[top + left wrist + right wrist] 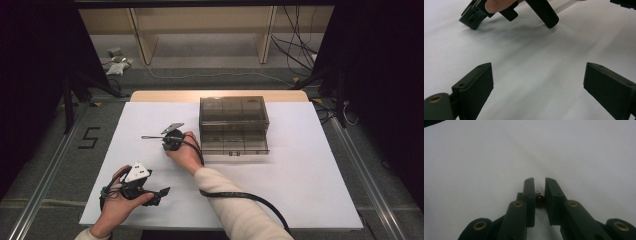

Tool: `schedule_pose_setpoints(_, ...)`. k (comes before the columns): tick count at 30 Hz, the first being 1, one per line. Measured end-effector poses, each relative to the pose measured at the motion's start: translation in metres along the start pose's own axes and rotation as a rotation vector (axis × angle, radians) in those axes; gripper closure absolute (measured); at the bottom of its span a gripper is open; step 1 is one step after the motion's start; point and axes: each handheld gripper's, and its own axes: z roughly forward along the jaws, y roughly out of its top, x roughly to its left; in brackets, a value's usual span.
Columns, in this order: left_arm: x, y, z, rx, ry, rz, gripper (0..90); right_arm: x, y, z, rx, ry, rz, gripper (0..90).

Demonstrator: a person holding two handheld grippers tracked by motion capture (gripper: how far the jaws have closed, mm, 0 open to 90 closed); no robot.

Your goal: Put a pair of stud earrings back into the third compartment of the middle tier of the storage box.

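Two tools in play, one per hand, on a counter (300, 185) under a white sheet. Landmark: smoked-plastic compartment box (234, 125), lid shut, sitting at the far middle of the counter.

Right tool (159, 138): just left of the box's front-left corner, lying low over the sheet, jaws pointing away from the box. Right hand (186, 152) wrapped round its body, sleeve and cable trailing back toward the near edge, cable passing in front of the box. In the right gripper view the jaws stand nearly together w/ a narrow slit left; a small dark item (539, 199) sits in that slit, close to the jaw roots. Too small and dim to name; looks pinched, pads tight either side. In the high view a thin dark streak runs out from the jaw tips, away from the box — can't tell what it is.

Left tool (162, 192): well apart from the box, near the front-left of the counter, held in the left hand (117, 202), grey three-cornered plate on top. Left gripper view: jaws spread wide, bare white sheet between them, nothing gripped. Right tool's body and a fingertip (496, 6) show at the top of that view.
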Motion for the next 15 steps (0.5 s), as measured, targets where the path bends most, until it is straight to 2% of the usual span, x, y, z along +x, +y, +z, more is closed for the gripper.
schedule_pose_setpoints(6, 0.0000, 0.0001, -0.0001, -0.001, 0.000, -0.001, 9.1, 0.0011, -0.0002, -0.0004, -0.003, -0.005, -0.005, 80.5)
schedule_pose_setpoints(9, 0.0002, 0.0001, -0.0001, -0.001, -0.001, -0.001, 9.1, 0.0004, -0.0005, -0.0015, -0.012, 0.013, 0.005, 80.6)
schedule_pose_setpoints(15, 0.0001, 0.0001, -0.0001, 0.001, 0.001, 0.000, 9.2, 0.0002, -0.0022, -0.0079, -0.025, 0.014, -0.012, 80.6)
